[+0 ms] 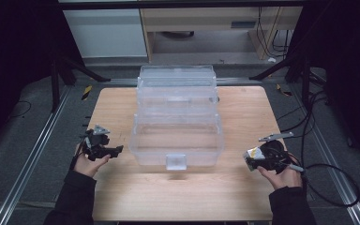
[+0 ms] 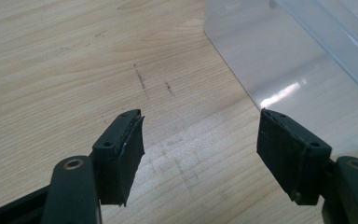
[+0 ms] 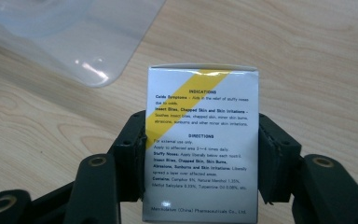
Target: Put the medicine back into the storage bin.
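A clear plastic tiered box (image 1: 177, 117) stands open in the middle of the wooden table (image 1: 122, 197), its trays stepped back. My right gripper (image 1: 254, 159) is at the box's front right, shut on a small white medicine carton (image 3: 200, 144) with a yellow stripe and printed directions; the carton (image 1: 252, 154) is held just above the wood. My left gripper (image 1: 115, 151) sits at the box's front left, open with nothing between its black pads (image 2: 130, 149). A corner of the clear box (image 2: 284, 60) shows ahead of the left gripper (image 2: 200, 158).
The table's front strip lies between my two forearms. Metal rails (image 1: 37, 150) run along both sides of the table. Cables (image 1: 328, 187) trail on the floor at the right. A cabinet and shelf (image 1: 215, 28) stand behind the table.
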The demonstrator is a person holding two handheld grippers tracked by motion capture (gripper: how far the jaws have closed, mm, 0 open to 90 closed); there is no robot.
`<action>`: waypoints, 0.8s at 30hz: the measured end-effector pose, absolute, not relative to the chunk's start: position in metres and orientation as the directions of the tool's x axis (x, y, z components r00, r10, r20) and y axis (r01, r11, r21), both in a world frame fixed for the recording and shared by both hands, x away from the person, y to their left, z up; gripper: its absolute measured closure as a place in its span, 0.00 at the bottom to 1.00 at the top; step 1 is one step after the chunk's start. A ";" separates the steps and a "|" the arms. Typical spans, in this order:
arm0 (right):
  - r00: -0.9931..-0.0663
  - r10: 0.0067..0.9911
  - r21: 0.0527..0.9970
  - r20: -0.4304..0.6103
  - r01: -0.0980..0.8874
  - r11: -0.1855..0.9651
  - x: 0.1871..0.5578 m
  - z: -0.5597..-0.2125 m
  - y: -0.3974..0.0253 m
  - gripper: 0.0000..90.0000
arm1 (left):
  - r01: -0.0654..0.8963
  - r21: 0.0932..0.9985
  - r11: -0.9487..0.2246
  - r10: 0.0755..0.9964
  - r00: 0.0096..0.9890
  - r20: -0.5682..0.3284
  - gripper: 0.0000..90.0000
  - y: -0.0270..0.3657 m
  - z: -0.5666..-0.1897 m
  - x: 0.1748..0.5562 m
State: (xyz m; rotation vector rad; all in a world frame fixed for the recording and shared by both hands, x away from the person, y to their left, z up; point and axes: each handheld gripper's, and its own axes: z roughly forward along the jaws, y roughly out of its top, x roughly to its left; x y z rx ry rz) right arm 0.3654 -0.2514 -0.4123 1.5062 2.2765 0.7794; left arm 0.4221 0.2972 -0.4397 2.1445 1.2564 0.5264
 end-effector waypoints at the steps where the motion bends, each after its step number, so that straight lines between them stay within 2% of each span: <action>1: -0.406 0.913 0.594 0.047 0.746 0.301 0.366 -0.411 -0.251 0.50 | 0.644 0.665 -0.378 0.879 0.475 0.039 0.34 0.297 -0.440 0.422; 24: -0.456 0.889 0.687 0.031 0.656 0.313 0.380 -0.367 -0.232 0.50 | 0.650 0.660 -0.376 0.879 0.476 0.032 0.33 0.299 -0.440 0.423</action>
